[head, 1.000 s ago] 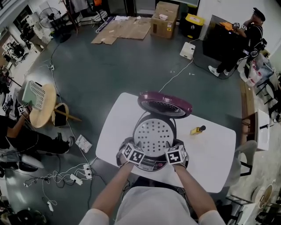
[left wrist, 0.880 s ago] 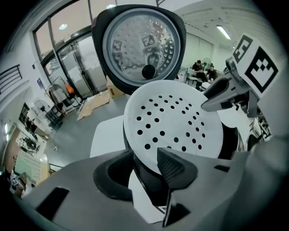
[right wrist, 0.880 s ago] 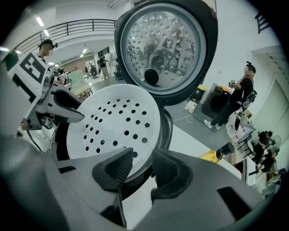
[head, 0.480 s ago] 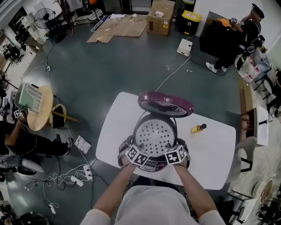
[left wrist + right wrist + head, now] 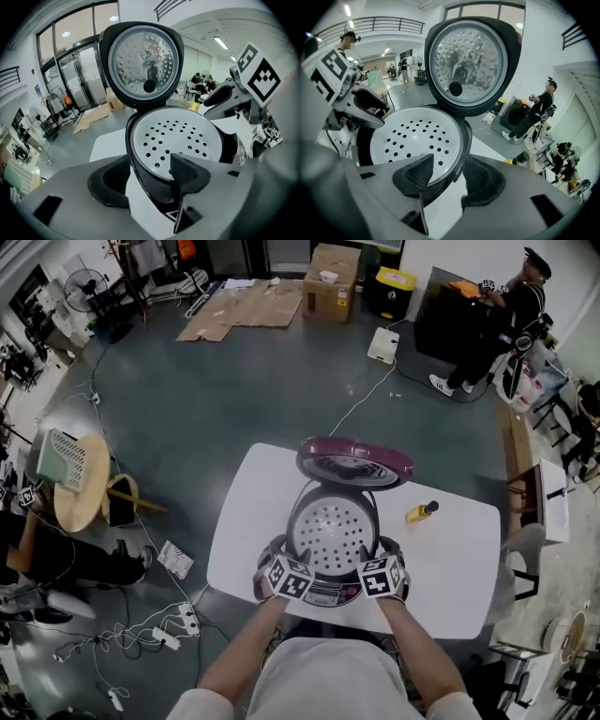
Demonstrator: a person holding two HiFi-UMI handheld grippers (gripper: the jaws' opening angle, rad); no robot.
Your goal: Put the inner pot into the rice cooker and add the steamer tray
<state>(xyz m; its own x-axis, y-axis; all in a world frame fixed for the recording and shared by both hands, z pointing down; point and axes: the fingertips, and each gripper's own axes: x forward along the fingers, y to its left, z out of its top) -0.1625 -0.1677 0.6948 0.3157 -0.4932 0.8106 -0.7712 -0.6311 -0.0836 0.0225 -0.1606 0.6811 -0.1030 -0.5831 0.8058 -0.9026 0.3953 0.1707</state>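
An open rice cooker (image 5: 330, 585) stands on the white table (image 5: 450, 568), its purple-rimmed lid (image 5: 354, 462) raised at the far side. The white perforated steamer tray (image 5: 333, 526) lies flat inside and hides what is beneath. My left gripper (image 5: 292, 551) sits at the front left rim and my right gripper (image 5: 366, 551) at the front right. In the left gripper view the jaws (image 5: 147, 180) straddle the cooker's dark rim beside the tray (image 5: 180, 138). The right gripper (image 5: 449, 176) straddles the rim the same way next to the tray (image 5: 410, 136). Both pairs of jaws are closing, with gaps still showing round the rim.
A small yellow bottle (image 5: 422, 512) lies on the table right of the cooker. The table's near edge is just below my hands. Cables and a power strip (image 5: 169, 634) lie on the floor to the left. A person (image 5: 502, 306) stands far back right.
The steamer tray has dropped from just above the cooker down into it. Both grippers have let go of it and their jaws stand wider at the rim.
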